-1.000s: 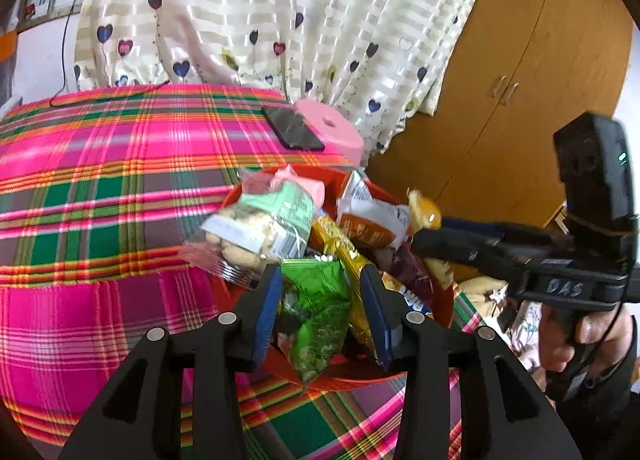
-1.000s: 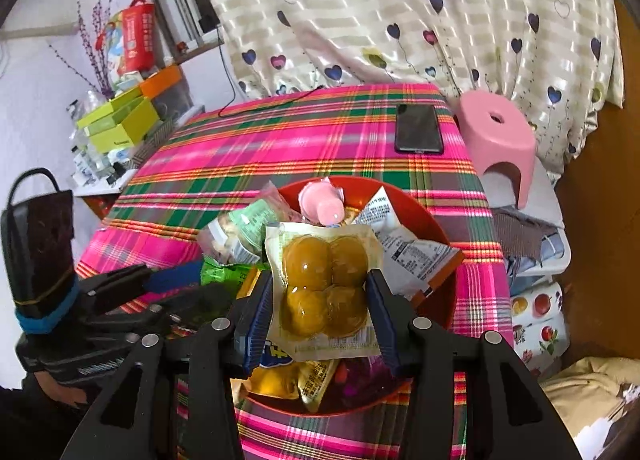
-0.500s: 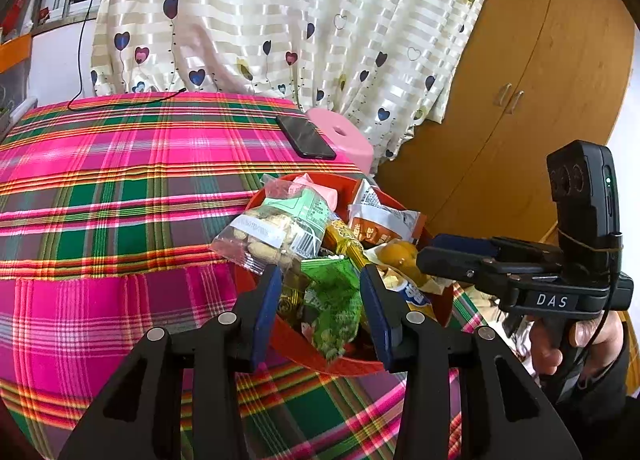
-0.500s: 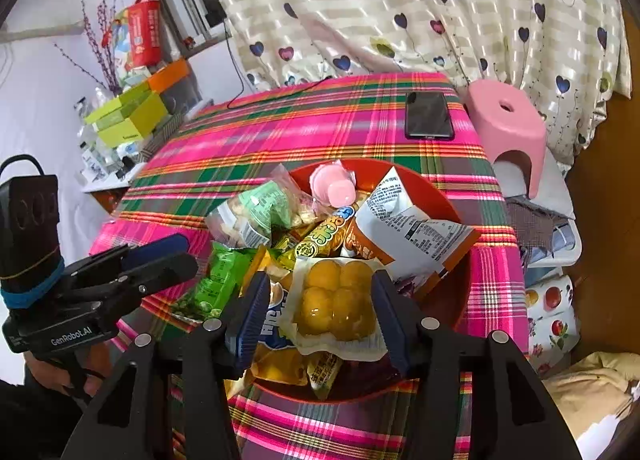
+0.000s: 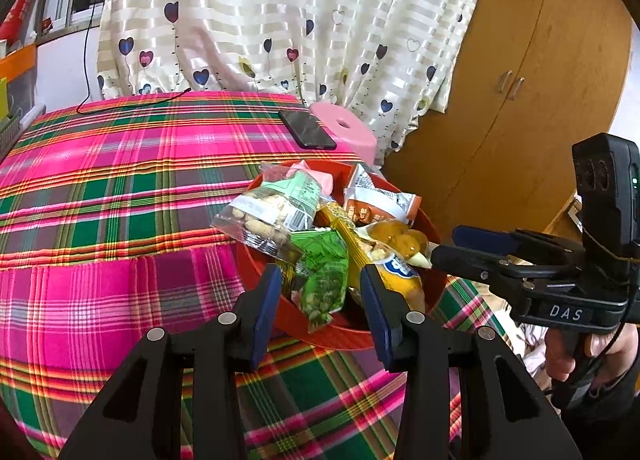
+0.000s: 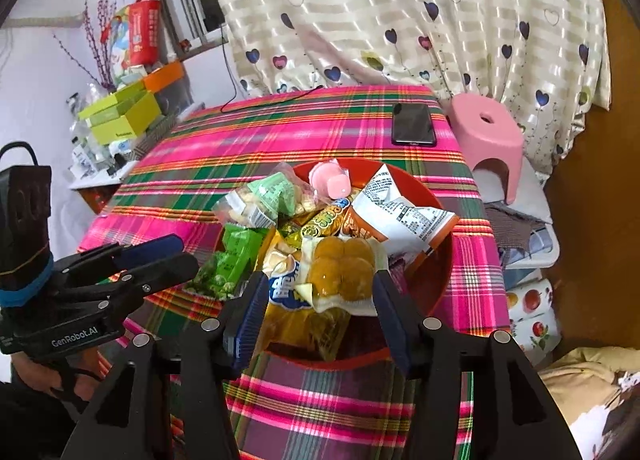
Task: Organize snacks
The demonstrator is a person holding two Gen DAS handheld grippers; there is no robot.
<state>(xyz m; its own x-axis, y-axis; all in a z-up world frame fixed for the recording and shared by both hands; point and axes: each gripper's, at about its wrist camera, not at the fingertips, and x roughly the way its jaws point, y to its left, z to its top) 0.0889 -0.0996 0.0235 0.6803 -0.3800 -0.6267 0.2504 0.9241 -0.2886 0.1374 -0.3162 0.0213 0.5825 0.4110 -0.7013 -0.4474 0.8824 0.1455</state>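
A red bowl (image 5: 332, 334) (image 6: 440, 260) full of snack packs stands near the table's right edge. A green snack pack (image 5: 324, 280) (image 6: 228, 260) lies over its near rim. My left gripper (image 5: 322, 304) (image 6: 180, 252) is open around that pack with its pads clear of it. A clear pack of round yellow buns (image 6: 340, 272) (image 5: 396, 238) rests on the pile. The jaws of my right gripper (image 6: 318, 300) (image 5: 448, 250) are opening on either side of it without pressing. A peanut pack (image 5: 276, 208) and an orange-white bag (image 6: 404, 216) fill the far side.
A black phone (image 6: 414, 124) lies on the plaid tablecloth (image 5: 120, 188) behind the bowl. A pink stool (image 6: 486, 128) stands past the table's corner, and a wooden wardrobe (image 5: 520, 80) stands to the right. Boxes (image 6: 120, 116) crowd a shelf at the left.
My right gripper let go of the bun pack, which dropped onto the pile in the bowl. Both grippers drew back from the bowl. The green pack stayed on the rim.
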